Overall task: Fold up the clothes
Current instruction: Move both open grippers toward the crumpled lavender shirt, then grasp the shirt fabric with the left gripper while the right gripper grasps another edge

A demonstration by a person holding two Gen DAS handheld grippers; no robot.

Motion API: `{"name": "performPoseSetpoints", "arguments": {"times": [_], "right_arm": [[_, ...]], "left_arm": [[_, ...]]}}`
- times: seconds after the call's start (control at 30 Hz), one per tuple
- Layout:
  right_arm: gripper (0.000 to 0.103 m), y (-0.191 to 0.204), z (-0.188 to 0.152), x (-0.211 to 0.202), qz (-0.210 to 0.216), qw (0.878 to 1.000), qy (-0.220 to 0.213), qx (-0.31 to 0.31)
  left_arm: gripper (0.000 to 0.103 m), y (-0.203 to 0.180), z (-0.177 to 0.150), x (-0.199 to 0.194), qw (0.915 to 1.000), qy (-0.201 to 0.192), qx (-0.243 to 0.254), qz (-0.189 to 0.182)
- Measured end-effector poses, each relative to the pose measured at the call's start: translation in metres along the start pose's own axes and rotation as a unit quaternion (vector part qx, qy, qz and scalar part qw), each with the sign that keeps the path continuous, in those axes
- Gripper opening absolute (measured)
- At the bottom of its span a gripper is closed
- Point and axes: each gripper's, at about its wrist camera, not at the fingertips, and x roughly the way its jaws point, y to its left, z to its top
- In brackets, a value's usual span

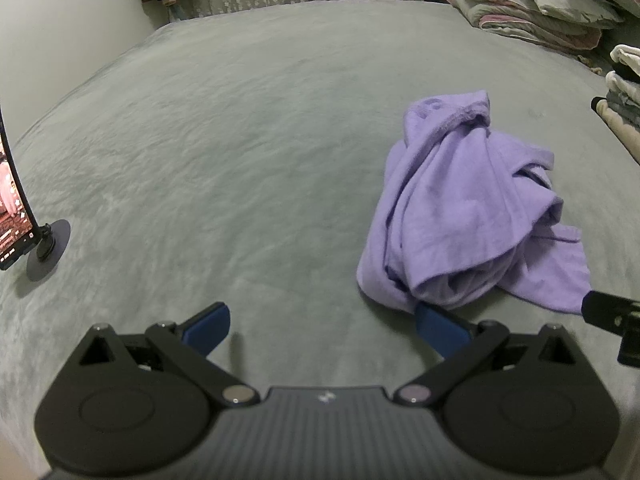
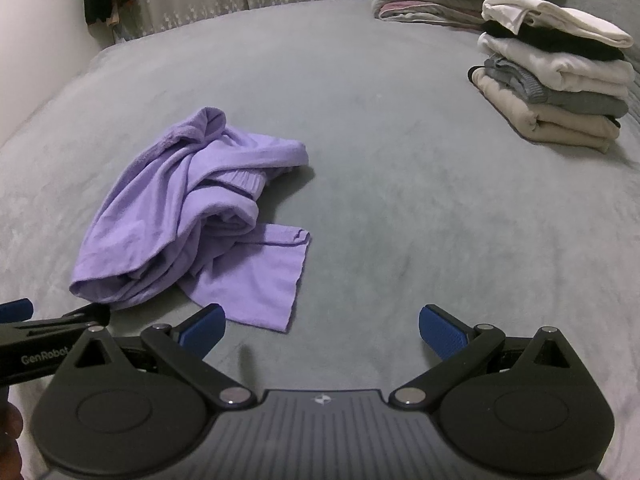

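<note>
1. Left wrist view. Left gripper (image 1: 323, 330): jaws spread wide, nothing between them, low over the grey bedspread (image 1: 240, 140). Crumpled lilac garment (image 1: 468, 216): ahead and to the right of the jaws, its near hem just beside the right blue pad (image 1: 438, 326); whether they touch cannot be told. Long axis runs away from the camera, neckline at the far end. Phone on a stand (image 1: 24, 216) at the left edge; folded quilts (image 1: 532, 4) far right.

2. Right wrist view. Right gripper (image 2: 322, 330): jaws likewise wide apart and empty. Same garment (image 2: 192, 216) lies ahead and to the left — a flat flap (image 2: 264, 280) reaches nearly to the left pad (image 2: 204, 330). Stack of folded clothes (image 2: 556, 72) well apart, far right.

3. Judgement: both grippers are about equally near the hem end; the left faces the bunched corner, the right the loose flap.
</note>
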Motion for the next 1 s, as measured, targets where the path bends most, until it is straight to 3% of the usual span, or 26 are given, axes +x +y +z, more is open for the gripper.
{"name": "performPoseSetpoints", "arguments": {"times": [0.3,1.0], "right_arm": [[0.103,-0.001,0.000,0.014,-0.018,1.000,0.018,0.001],[0.103,0.002,-0.006,0.031,-0.027,0.998,0.037,-0.042]], "left_arm": [[0.103,0.000,-0.002,0.012,0.9996,0.026,0.009,0.001],[0.103,-0.004,-0.022,0.008,0.9970,-0.006,0.074,0.021]]}}
